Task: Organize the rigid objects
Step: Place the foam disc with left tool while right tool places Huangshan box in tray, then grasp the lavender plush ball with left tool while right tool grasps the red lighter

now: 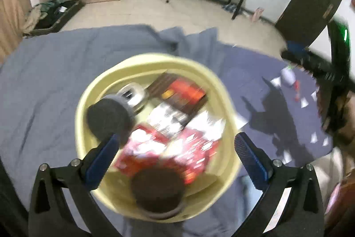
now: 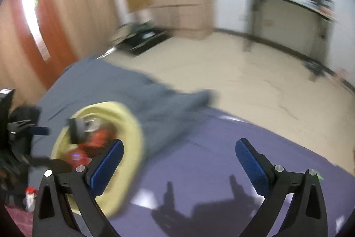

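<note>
Basin (image 1: 155, 63), pale yellow and round, lies on the blue-grey bed sheet (image 1: 44, 86) directly ahead of the left tongs (image 1: 175, 159), whose pads are spread wide with nothing between them. Packed inside are a dark round can (image 1: 108, 119), a second dark-lidded jar (image 1: 157, 190) nearest the tongs, a shiny metal piece (image 1: 133, 92), a dark box with a red label (image 1: 179, 97) and red packets (image 1: 177, 148). By their look, the cans and box would handle as stiff and fairly light; the round lids are probably smooth, so a hold across the sides is judged safer than on the top. The basin's thin rim likely flexes under load. The right tongs (image 2: 179, 161) are likewise spread and empty, the basin (image 2: 131, 126) sitting to their left over the purple sheet (image 2: 199, 159). Small loose items (image 1: 295, 86) lie far right of the left tongs, too blurred to identify.
</note>
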Tool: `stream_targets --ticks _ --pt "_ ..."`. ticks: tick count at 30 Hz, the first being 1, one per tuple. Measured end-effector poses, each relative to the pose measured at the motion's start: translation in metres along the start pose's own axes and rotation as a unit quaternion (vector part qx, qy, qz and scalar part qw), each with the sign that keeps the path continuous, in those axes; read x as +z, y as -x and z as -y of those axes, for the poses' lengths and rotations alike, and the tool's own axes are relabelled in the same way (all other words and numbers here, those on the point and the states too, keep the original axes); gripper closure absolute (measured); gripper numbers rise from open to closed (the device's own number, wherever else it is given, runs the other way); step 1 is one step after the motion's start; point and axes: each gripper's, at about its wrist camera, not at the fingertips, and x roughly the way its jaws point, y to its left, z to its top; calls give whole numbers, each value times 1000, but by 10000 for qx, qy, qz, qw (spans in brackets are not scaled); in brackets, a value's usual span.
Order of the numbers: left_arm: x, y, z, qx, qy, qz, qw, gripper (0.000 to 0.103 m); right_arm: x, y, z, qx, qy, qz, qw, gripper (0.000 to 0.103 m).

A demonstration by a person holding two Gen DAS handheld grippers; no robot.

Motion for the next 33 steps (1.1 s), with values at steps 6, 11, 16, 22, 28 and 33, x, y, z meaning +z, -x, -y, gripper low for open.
stream_targets --ticks 6,11,16,22,28,33 --pt "50 -33 88 -294 -662 -81 9973 0 -75 37 155 -1655 -883 -631 9802 0" --pt "81 -95 208 -892 -1770 -302 9797 0 -111 44 198 -1782 -1197 -971 9718 0" --pt "95 -167 290 -739 -2440 -369 9663 0 -121 19 198 -1524 -1799 -1218 9642 0" --pt "101 -228 346 -580 -2741 -610 9580 1 -115 11 195 -1819 -1828 -1046 9605 9" --pt "92 -253 361 -575 -2796 -769 9553 43 -121 15 181 -1890 -1521 -845 9664 33" --pt "92 -242 336 -1087 -2254 -689 9657 45 -133 23 167 -1708 -1067 -660 9773 78"
